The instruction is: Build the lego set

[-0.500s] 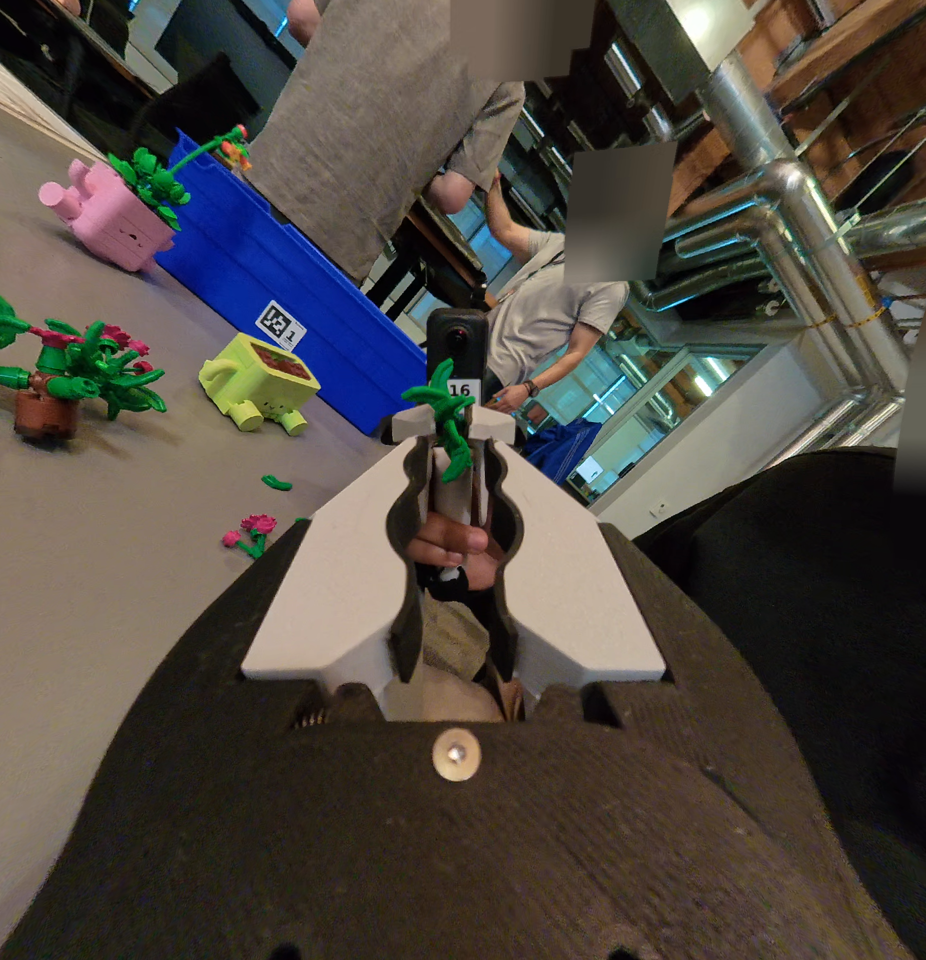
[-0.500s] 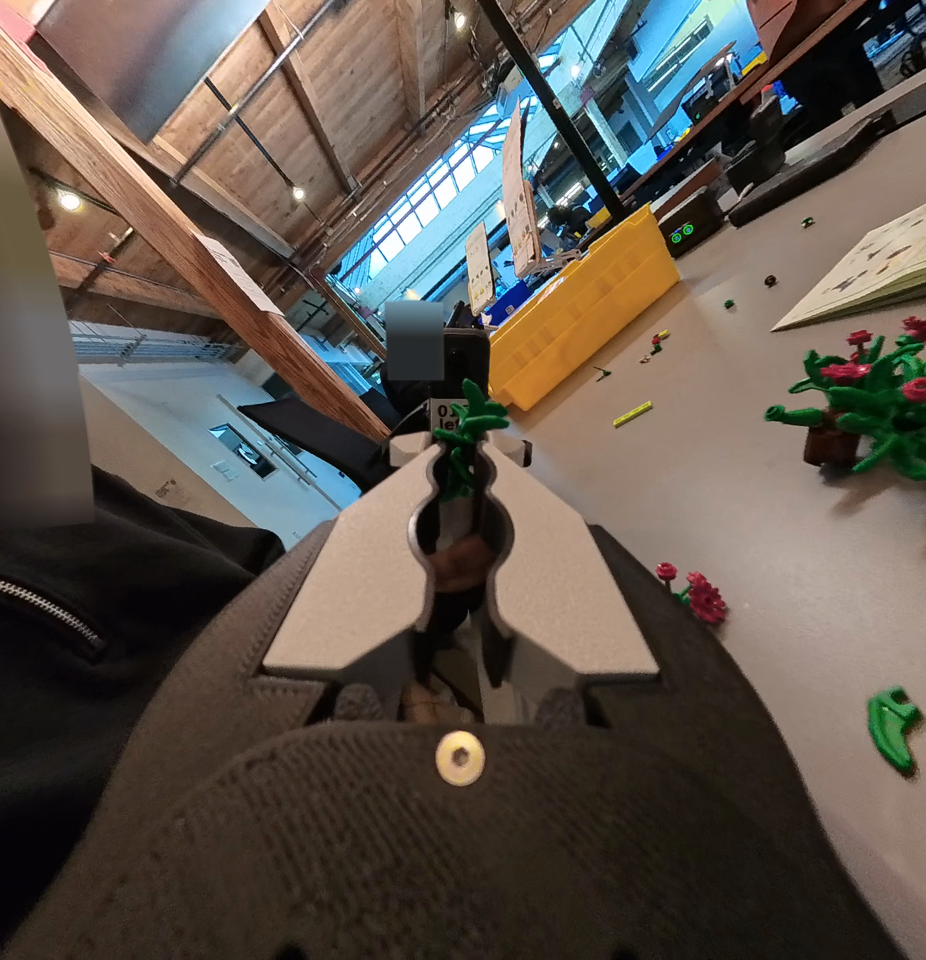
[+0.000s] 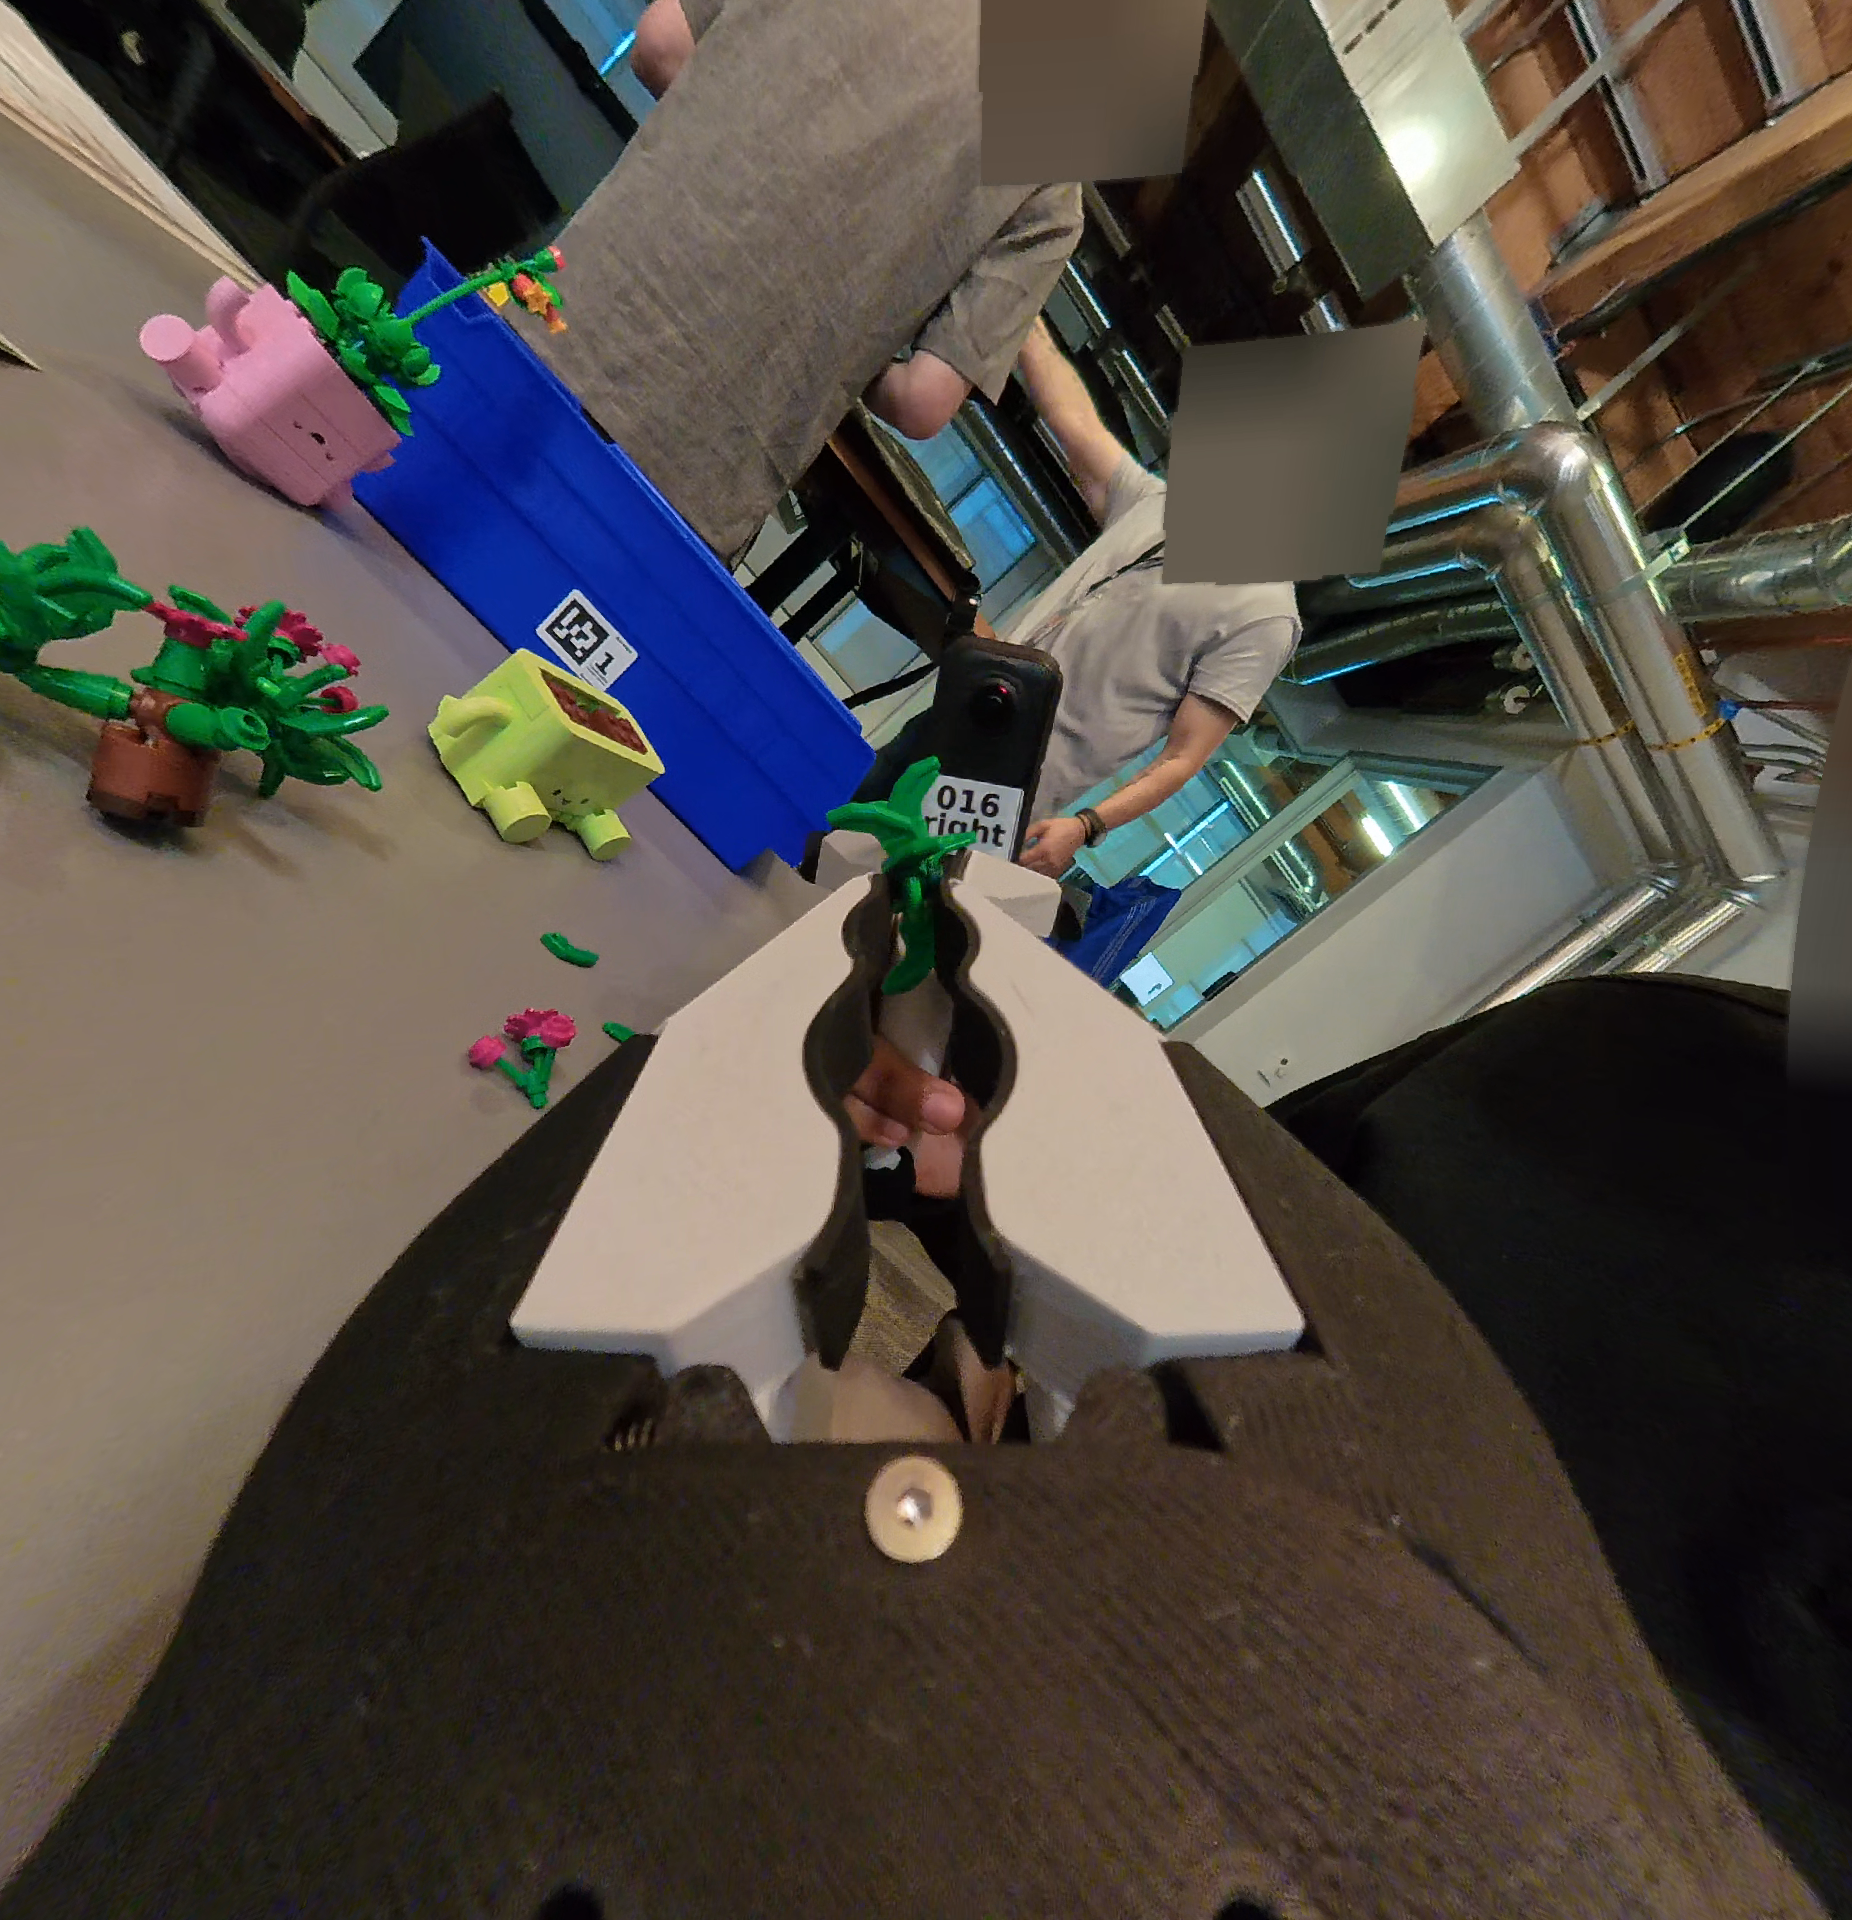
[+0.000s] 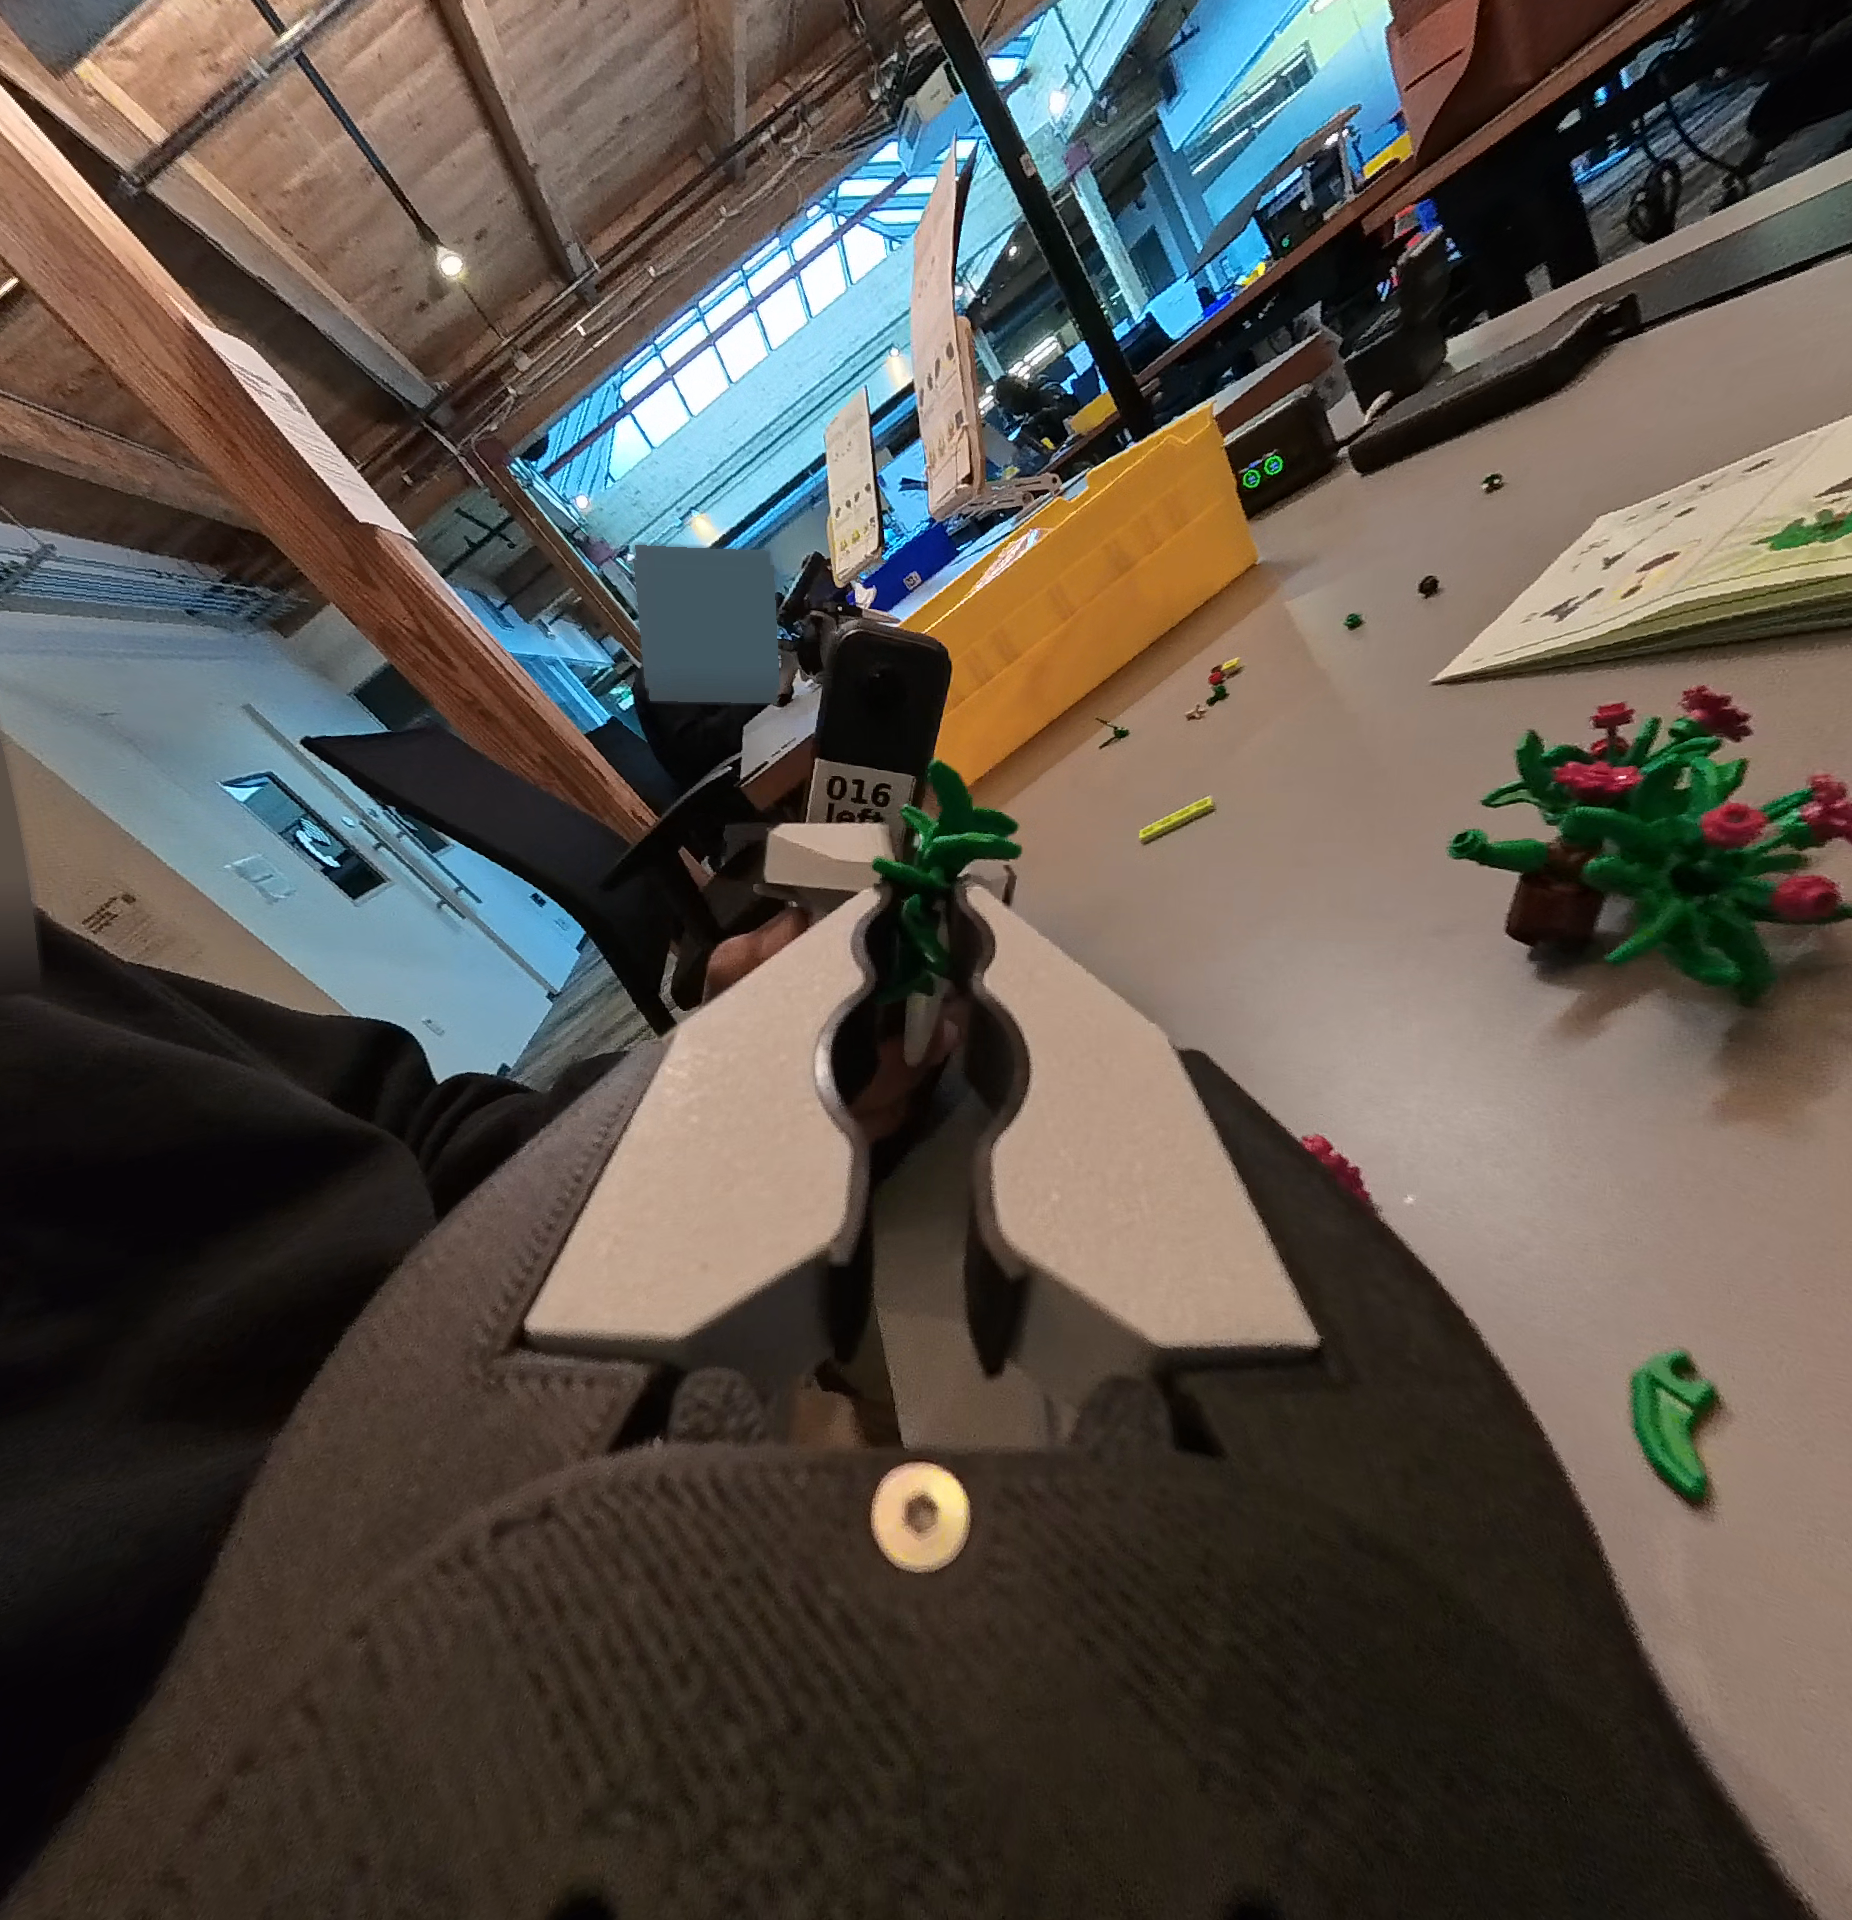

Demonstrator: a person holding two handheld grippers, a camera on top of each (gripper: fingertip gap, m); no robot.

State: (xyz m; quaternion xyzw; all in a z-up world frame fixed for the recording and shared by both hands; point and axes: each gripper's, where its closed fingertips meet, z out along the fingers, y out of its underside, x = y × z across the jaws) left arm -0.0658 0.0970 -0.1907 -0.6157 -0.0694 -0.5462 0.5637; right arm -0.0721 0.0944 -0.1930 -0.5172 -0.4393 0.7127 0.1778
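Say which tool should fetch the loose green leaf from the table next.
Probably right. The loose green leaf lies close beside the right tool, farther from the left tool. Both are shut on the green sprig, so the left could hold it alone.

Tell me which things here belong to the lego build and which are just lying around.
Build:
green leafy sprig, pinched by left hand-held gripper and right hand-held gripper
brown-potted flower plant
loose green leaf
instruction booklet

Lying about:
blue bin
yellow bin
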